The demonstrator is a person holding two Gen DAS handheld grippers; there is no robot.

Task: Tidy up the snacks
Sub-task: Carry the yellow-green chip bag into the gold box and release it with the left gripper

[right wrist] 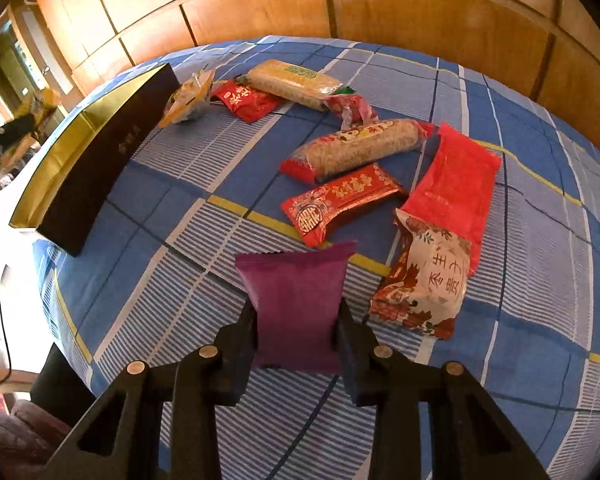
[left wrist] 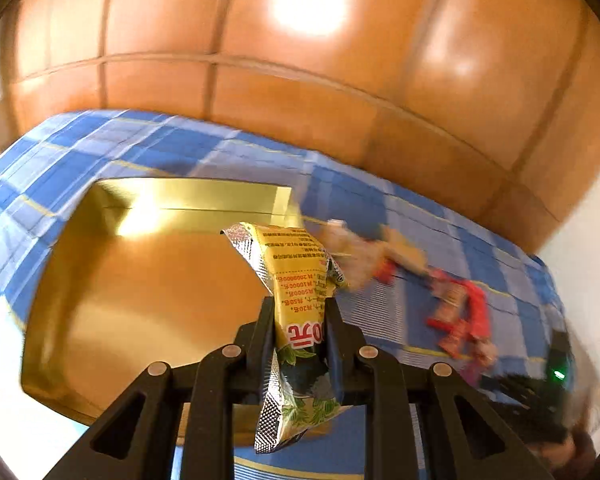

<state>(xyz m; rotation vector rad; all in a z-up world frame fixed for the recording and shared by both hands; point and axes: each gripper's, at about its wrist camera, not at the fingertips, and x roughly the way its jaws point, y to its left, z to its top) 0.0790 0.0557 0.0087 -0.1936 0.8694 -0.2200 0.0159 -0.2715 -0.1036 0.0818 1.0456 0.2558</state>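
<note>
Pinched in the left gripper, yellow packet points lengthwise away; right gripper clamps purple packet.

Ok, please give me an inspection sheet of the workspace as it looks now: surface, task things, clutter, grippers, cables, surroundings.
Surface: blue plaid cloth covers the table.
Job's things: gold-lined box, open and with no snack seen inside; dark outside wall in the right wrist view. Yellow snack packet and purple packet are held. Loose on the cloth: red packets, two long rice-cracker bars, a white floral packet, an orange-white packet.
Clutter: nothing seen.
Grippers: left gripper shut on the yellow snack packet above the box; right gripper shut on the purple packet.
Cables: thin black cable beside the table.
Surroundings: wooden wall panels.
</note>
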